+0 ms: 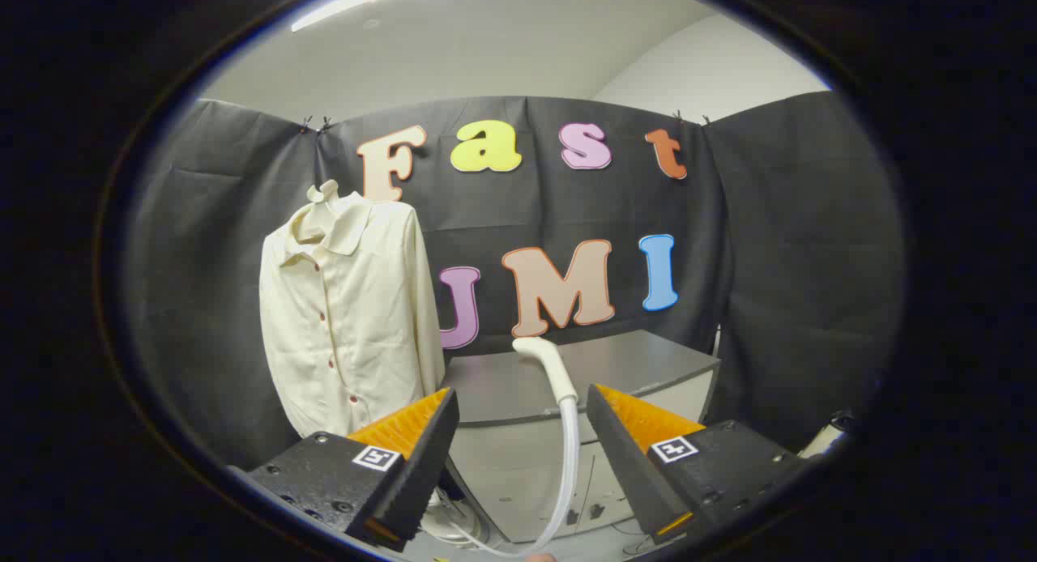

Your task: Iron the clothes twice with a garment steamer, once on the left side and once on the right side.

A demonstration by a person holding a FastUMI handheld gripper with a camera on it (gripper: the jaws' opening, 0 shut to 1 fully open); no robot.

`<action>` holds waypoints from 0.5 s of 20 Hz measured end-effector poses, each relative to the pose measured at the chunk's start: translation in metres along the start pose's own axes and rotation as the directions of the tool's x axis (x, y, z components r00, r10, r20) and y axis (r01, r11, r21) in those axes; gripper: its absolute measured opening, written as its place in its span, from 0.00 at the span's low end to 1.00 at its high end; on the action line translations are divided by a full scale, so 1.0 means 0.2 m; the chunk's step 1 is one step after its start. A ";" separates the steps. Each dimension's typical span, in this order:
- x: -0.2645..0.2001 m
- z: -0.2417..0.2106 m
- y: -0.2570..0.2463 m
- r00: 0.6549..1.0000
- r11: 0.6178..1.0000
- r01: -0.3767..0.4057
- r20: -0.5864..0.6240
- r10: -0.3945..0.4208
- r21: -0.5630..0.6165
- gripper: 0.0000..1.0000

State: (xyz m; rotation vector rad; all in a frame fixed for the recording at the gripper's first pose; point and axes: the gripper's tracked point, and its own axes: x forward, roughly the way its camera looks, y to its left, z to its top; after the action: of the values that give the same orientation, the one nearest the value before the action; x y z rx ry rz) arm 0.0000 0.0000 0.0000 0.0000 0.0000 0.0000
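A cream button-up shirt (348,311) hangs on a hanger in front of the black cloth wall, beyond and above my left finger. The white steamer head (547,364) stands upright just ahead of the fingers, nearer the right one, with its pale hose (567,473) curving down between them. My gripper (522,408) is open, the fingers wide apart, and neither finger touches the steamer head or the hose.
A grey cabinet (632,368) with a flat top stands behind the steamer head, to the right of the shirt. The hose loops on the floor below the fingers. Black cloth walls close the booth on three sides.
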 end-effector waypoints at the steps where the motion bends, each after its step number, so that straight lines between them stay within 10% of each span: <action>1: 0.01 0.00 0.01 1.000 1.000 -0.010 -0.001 0.010 -0.001 0.97; 10: 0.17 0.02 0.01 0.997 0.997 -0.080 -0.017 0.079 -0.017 0.97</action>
State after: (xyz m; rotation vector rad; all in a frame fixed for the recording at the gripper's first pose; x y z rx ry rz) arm 0.0335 0.0014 0.0042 -0.0178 0.0159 0.0795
